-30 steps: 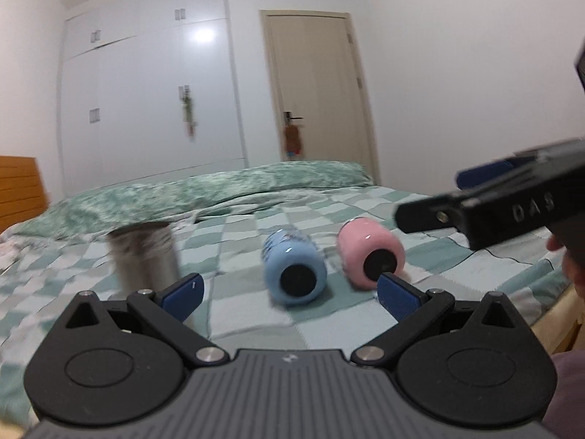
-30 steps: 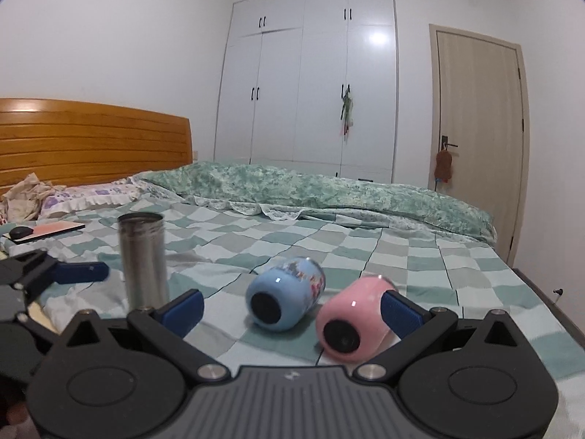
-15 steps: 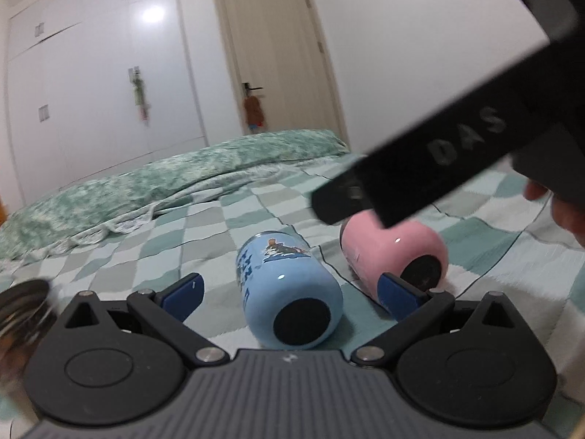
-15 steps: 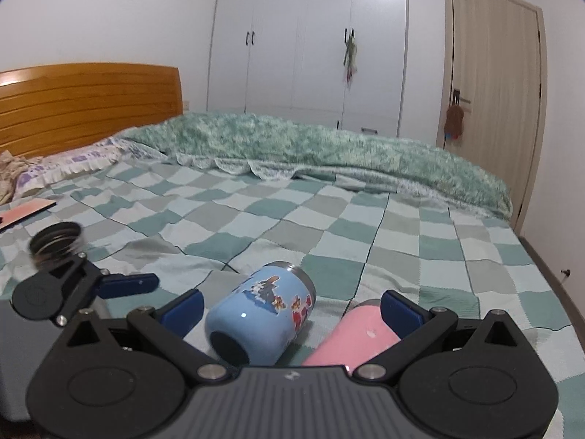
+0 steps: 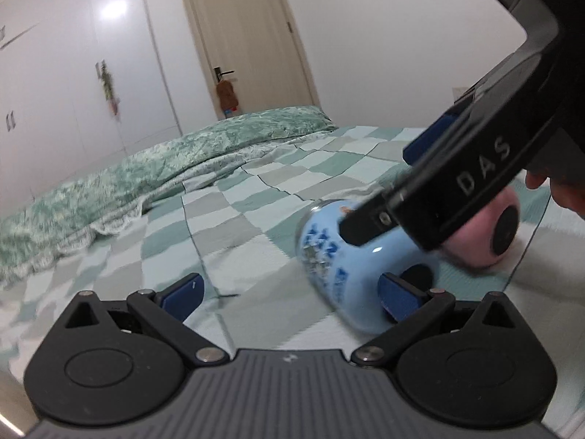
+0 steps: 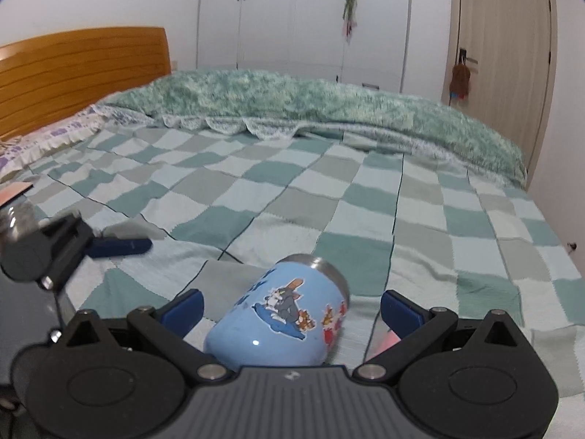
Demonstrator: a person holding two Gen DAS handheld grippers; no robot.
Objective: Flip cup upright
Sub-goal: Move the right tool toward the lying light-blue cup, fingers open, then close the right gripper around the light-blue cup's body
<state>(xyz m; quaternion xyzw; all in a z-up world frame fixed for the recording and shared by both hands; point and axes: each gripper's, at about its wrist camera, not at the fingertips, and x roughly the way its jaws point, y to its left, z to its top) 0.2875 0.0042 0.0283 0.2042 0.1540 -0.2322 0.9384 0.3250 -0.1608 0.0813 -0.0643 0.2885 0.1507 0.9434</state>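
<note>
Right wrist view first: the right gripper (image 6: 290, 309) is spread wide, and the blue cartoon cup (image 6: 281, 320) is framed between its two blue fingertip pads without being touched by either, so nothing is actually gripped. The cup is lying on its side on the checkered bedspread (image 6: 329, 197), bottom centre of the frame, steel rim pointed away and up to the right. A sliver of the pink cup (image 6: 385, 342) can be made out at lower right, tucked just beside the right-hand finger. At mid left, the left gripper (image 6: 120, 247) is seen from the side, blurry, one blue finger poking toward the centre. Behind it, at the left edge, a bit of a steel tumbler (image 6: 16, 219) is caught, too blurred for much detail.

From the left wrist view, the left gripper (image 5: 289, 292) is also opened wide and nothing is held. The blue cup (image 5: 351, 267) is at lower right, just beyond the right-hand pad, dark base facing the camera. The pink cup (image 5: 490, 230) is lying right next to it, further right. Both are partly covered by the right gripper (image 5: 427, 197), slanting in from the upper right.

Further back, a rumpled green quilt (image 6: 329, 109) is piled across the bed, a wooden headboard (image 6: 73, 69) sits upper left, and a white wardrobe (image 6: 303, 18) and a door (image 6: 501, 55) fill the far wall.
</note>
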